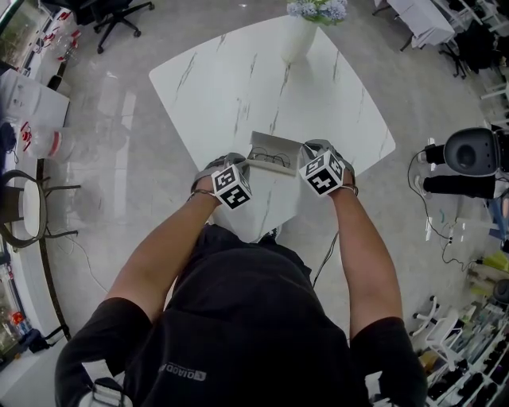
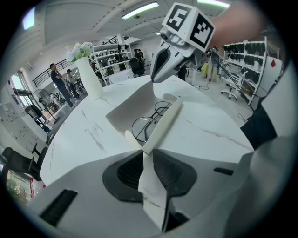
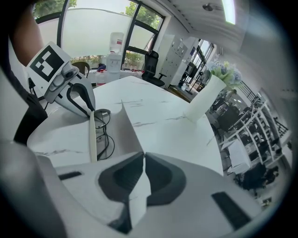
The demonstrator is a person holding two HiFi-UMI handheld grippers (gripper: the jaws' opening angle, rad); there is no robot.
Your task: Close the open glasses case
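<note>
Left gripper: I read its jaws as clamped on a thin white wall of the glasses case. The dark pads press both faces of that wall, and it runs straight on from the jaw tips toward the far end of the case.

Right gripper: the jaws are drawn almost together, with only a slit between the tips. A white panel of the same case is pinched between the pads, and it rises away from the tips as a slanted sheet.

In each gripper view I see the other gripper at the opposite end of the case, its tips touching the case edge.

Writing: the marker cube of the left gripper and the cube of the right carry black-and-white square patterns and no words. The small white print on the person's dark shirt is not clear enough for me to read.

Position of the case: it stands open at the near edge of the white marbled table, directly between the two grippers and held at both ends. A pair of thin dark-rimmed glasses lies inside, between the raised panel and the low front wall. A white vase of pale flowers stands at the far edge, well apart from the case.
</note>
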